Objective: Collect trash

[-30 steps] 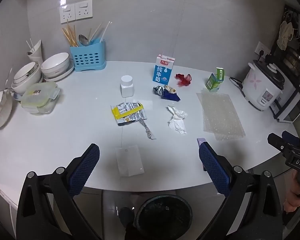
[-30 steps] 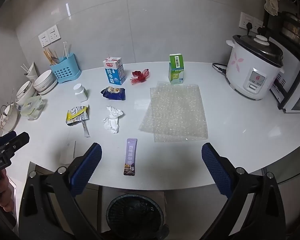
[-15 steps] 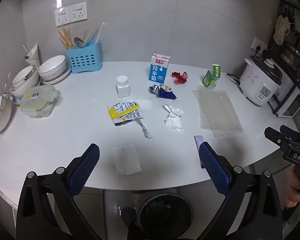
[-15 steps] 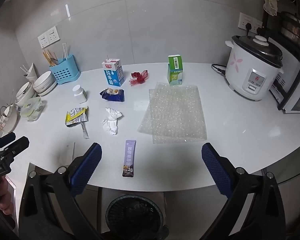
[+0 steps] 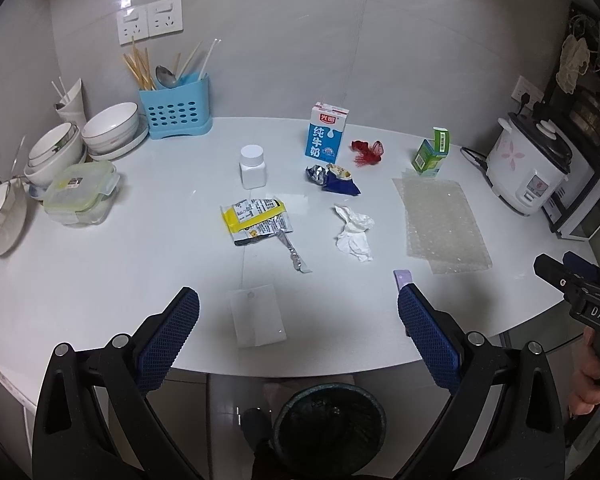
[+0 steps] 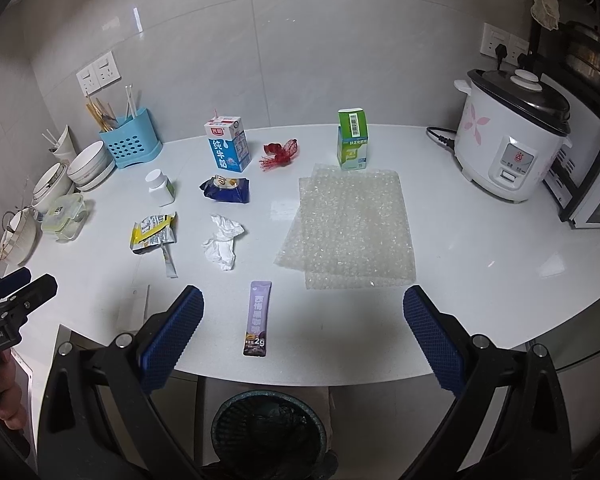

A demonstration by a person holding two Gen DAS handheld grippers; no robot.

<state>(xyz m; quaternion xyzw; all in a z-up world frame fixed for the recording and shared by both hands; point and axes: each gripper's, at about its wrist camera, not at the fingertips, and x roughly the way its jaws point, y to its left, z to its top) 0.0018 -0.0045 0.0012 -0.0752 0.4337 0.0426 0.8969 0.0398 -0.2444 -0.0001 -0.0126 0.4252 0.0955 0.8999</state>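
Both tongs, the left gripper [image 5: 298, 316] and right gripper [image 6: 302, 314], are held wide and empty above the counter's [image 6: 480, 280] near edge; trash is spread there, purple sachet [image 6: 257, 319] nearest, bin [image 6: 269, 436] below.

Two cartons [image 6: 227, 143] [image 6: 353, 139]; two snack wrappers [image 6: 154, 232] [image 6: 225, 190]; one bottle [image 6: 161, 188]; one bin [image 6: 269, 436].

1. Large pale grey wall tiles [image 6: 300, 48] with a glossy sheen back a white countertop [image 6: 480, 264] with a curved front edge.
2. White wall sockets [image 5: 150, 20] sit at the left; another socket [image 6: 500, 42] holds a black plug.
3. The tiled floor [image 5: 228, 404] below looks grey.
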